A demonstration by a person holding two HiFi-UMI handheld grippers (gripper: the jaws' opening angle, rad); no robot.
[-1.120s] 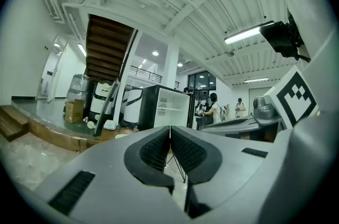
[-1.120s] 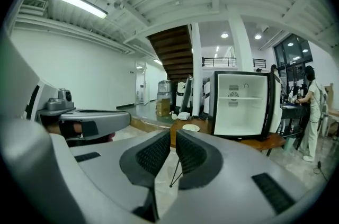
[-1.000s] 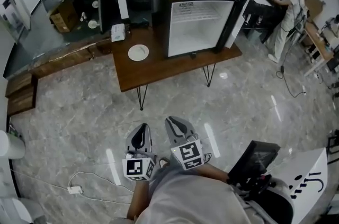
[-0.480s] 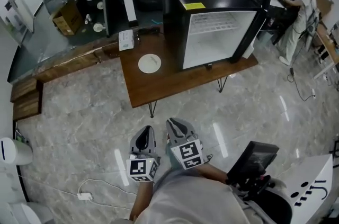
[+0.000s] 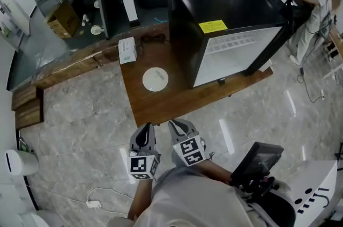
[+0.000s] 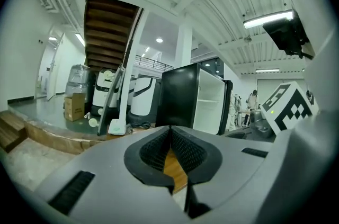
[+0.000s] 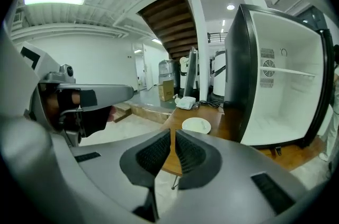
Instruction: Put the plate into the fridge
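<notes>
Both tools are held empty just short of the wooden table (image 5: 161, 108). The left gripper (image 5: 143, 133) is seen with jaws pressed together, and the right gripper (image 5: 179, 128) is squeezed closed too, nothing pinched. The white plate (image 5: 155, 79) is sat on the tabletop, just beside the black fridge (image 5: 225, 11), whose door is swung open

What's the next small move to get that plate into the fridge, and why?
Probably reach the right gripper forward toward the round white plate on the wooden table, opening its jaws: it is shut, empty and short of the plate, and the black fridge stands open.
</notes>
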